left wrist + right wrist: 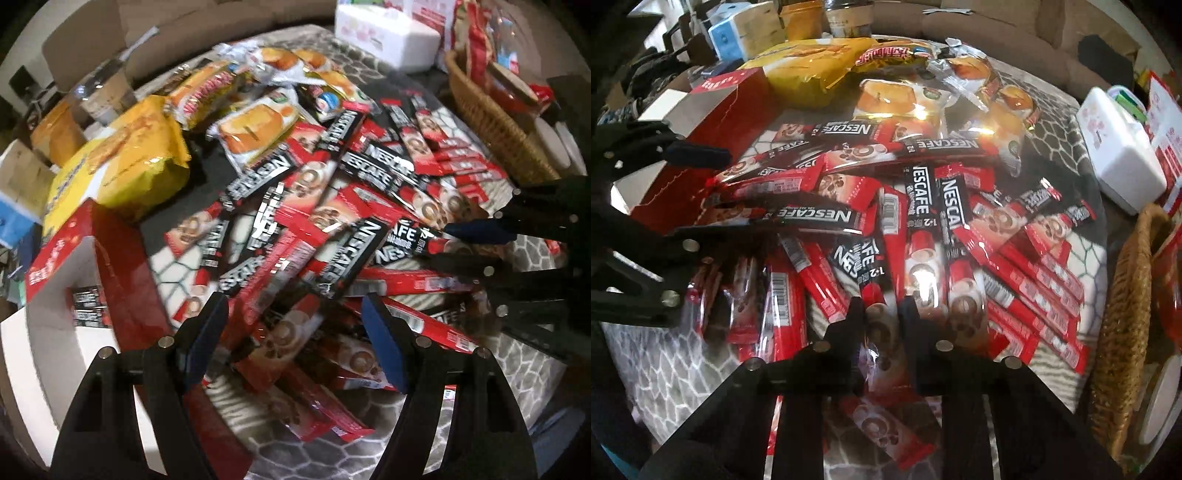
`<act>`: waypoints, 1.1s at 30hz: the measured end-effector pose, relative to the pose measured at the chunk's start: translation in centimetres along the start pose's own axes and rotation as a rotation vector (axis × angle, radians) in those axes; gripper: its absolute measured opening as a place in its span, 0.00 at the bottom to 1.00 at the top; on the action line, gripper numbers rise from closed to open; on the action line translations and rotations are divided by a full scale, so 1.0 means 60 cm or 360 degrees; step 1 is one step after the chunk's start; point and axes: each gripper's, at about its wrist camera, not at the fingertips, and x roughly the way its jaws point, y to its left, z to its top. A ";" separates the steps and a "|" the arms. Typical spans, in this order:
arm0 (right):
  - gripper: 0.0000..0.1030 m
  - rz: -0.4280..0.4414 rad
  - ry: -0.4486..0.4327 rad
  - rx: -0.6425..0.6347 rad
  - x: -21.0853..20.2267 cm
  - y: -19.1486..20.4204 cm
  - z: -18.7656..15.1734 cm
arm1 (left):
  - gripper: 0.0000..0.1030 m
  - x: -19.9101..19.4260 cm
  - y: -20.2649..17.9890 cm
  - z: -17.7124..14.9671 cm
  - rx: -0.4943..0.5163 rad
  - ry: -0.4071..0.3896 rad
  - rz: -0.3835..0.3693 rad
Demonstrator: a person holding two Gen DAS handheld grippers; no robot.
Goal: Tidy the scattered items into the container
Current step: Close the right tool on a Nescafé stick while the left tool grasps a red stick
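Pick-up step. Right gripper [881, 314], jaws narrow, pinches one coffee stick [877, 295] from the pile right of the red box [110, 258]; left gripper [295, 332], jaws wide and empty, hovers beside it. Next, probably: lift, carry into the box.

- "NESCAFE" in white capitals on the black ends of the red coffee sticks [955, 218].
- "1+2" printed below the brand name on some sticks [932, 222].
- Barcode on one stick's back [891, 214].
- Red box [51, 258] lettering is unreadable.
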 end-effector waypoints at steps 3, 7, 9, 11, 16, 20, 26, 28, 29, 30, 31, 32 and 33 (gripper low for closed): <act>0.16 0.0030 0.0006 0.0017 -0.005 -0.001 -0.009 | 0.65 0.010 -0.014 -0.002 0.0054 0.0051 -0.0046; 0.15 0.0026 0.0005 0.0052 -0.012 -0.001 -0.024 | 0.36 0.027 -0.026 -0.007 0.0054 0.0114 -0.0065; 0.15 0.0011 -0.0003 0.0069 -0.017 0.001 -0.031 | 0.22 0.027 -0.033 -0.008 0.0069 0.0109 -0.0039; 0.15 0.0005 -0.0008 0.0080 -0.020 0.002 -0.037 | 0.14 0.023 -0.034 -0.010 0.0038 0.0107 -0.0060; 0.14 -0.0007 -0.0033 0.0119 -0.035 0.006 -0.055 | 0.09 -0.001 -0.039 -0.022 -0.0022 0.0062 -0.0065; 0.13 -0.0007 -0.0049 0.0134 -0.049 0.012 -0.069 | 0.08 -0.028 -0.053 -0.042 -0.0035 0.0051 -0.0116; 0.13 -0.0003 -0.0038 0.0116 -0.069 0.034 -0.102 | 0.08 -0.055 -0.080 -0.094 -0.0011 0.0071 -0.0180; 0.13 0.0001 -0.0023 0.0100 -0.074 0.042 -0.121 | 0.08 -0.058 -0.094 -0.117 0.0003 0.0079 -0.0197; 0.13 0.0001 -0.0011 0.0093 -0.076 0.046 -0.132 | 0.08 -0.060 -0.097 -0.129 0.0007 0.0083 -0.0210; 0.13 0.0001 -0.0002 0.0091 -0.077 0.049 -0.142 | 0.08 -0.061 -0.101 -0.140 0.0007 0.0091 -0.0224; 0.13 0.0007 0.0007 0.0093 -0.078 0.051 -0.150 | 0.08 -0.067 -0.103 -0.155 0.0001 0.0096 -0.0240; 0.13 0.0017 0.0017 0.0100 -0.078 0.052 -0.159 | 0.08 -0.065 -0.105 -0.165 -0.0006 0.0106 -0.0260; 0.13 0.0021 0.0027 0.0106 -0.079 0.053 -0.168 | 0.08 -0.065 -0.107 -0.177 -0.0013 0.0116 -0.0278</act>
